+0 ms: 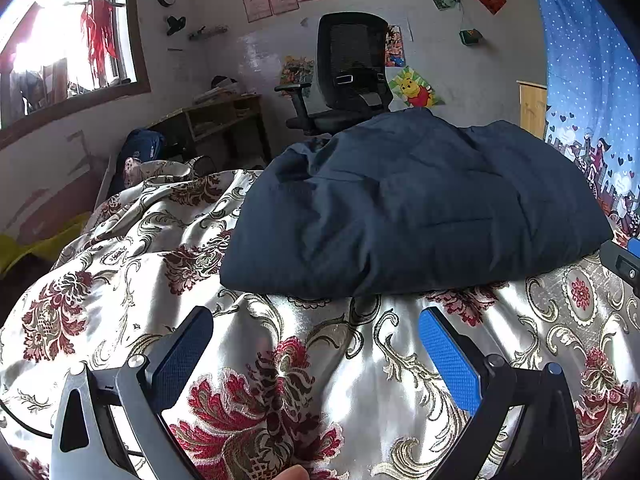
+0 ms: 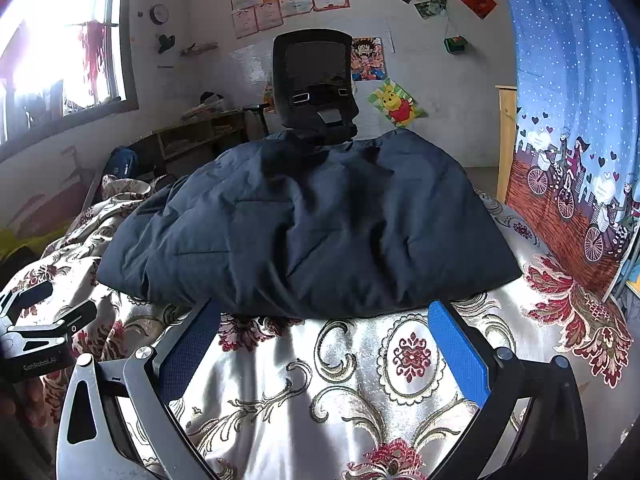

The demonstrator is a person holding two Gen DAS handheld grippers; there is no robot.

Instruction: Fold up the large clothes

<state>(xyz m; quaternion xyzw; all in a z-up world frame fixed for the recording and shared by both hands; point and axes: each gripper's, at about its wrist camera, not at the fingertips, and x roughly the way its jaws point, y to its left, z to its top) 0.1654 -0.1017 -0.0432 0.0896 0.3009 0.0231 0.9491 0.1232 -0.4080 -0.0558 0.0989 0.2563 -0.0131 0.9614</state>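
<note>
A dark navy quilted garment (image 1: 416, 208) lies in a folded bundle on the floral bedspread (image 1: 280, 344); it also shows in the right wrist view (image 2: 312, 232). My left gripper (image 1: 316, 320) is open and empty, a little in front of the bundle's near edge. My right gripper (image 2: 324, 312) is open and empty, its fingertips right at the bundle's near edge. The right gripper shows at the right edge of the left wrist view (image 1: 624, 264). The left gripper shows at the left of the right wrist view (image 2: 44, 312).
A black office chair (image 1: 348, 72) stands behind the bed, with a wooden desk (image 1: 216, 120) to its left. A blue printed curtain (image 2: 576, 120) hangs along the bed's right side. A window (image 1: 60, 48) is at the left.
</note>
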